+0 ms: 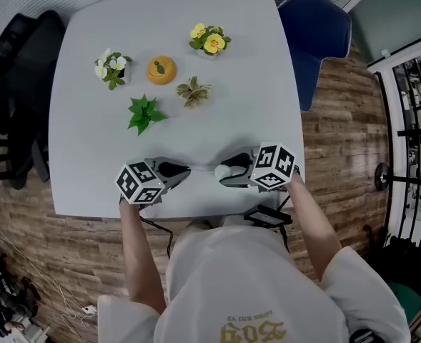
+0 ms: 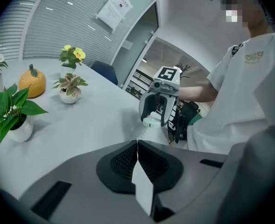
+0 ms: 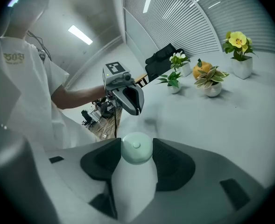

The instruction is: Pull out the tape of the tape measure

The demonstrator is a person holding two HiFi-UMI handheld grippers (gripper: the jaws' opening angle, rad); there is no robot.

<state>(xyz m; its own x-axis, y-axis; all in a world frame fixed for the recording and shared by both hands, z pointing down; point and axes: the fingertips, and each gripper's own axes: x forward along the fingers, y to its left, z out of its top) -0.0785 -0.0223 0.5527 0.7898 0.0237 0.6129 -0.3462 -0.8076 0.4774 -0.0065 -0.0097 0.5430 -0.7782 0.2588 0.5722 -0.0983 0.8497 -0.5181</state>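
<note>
A round pale-green tape measure (image 3: 137, 147) sits between the pads of my right gripper (image 3: 136, 154), which is shut on it. In the head view this gripper (image 1: 223, 172) hovers over the white table (image 1: 267, 84) near its front edge, with the case (image 1: 221, 171) at its tip. My left gripper (image 1: 189, 170) faces it a short way to the left. Its jaws (image 2: 137, 146) are shut on the end of the thin white tape (image 2: 141, 133). The tape runs the short gap to the case (image 2: 152, 122).
Further back on the table stand a green plant (image 1: 144, 112), a white-flowered pot (image 1: 111, 68), an orange ornament (image 1: 161, 69), a variegated plant (image 1: 194, 91) and a yellow-flowered pot (image 1: 209, 40). A blue chair (image 1: 317, 38) is at the right edge.
</note>
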